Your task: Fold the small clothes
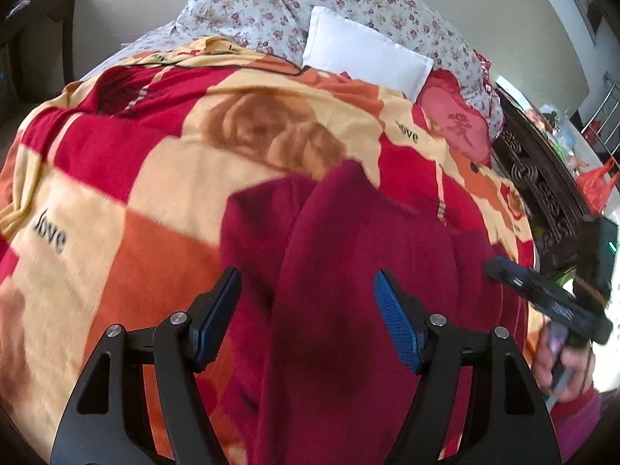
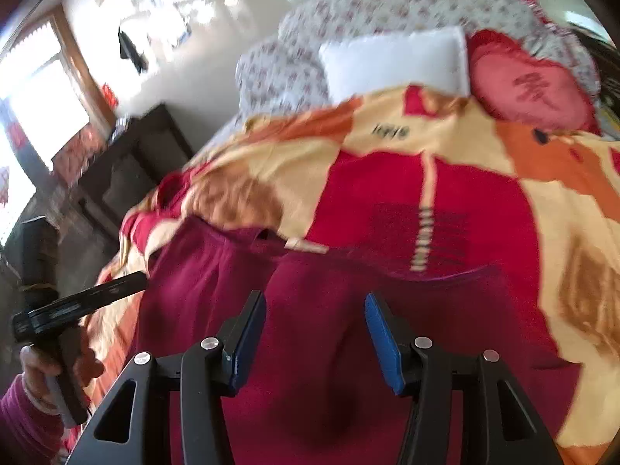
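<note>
Garment [image 1: 348,271] apparently flat on blanket [image 1: 155,178]

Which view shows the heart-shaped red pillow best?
The right wrist view: the heart-shaped red pillow shows nearly whole, beside the white pillow. In the left wrist view it is smaller, foreshortened, lying near the bed's right edge.

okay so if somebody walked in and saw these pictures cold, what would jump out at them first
The dark red garment fills the near middle of both views, spread on a loud red, orange and cream blanket printed with "love". Both claws hang open above it: the left claw and the right claw, neither pinching cloth. At the far end of the bed, a white pillow leans on floral bedding.
</note>
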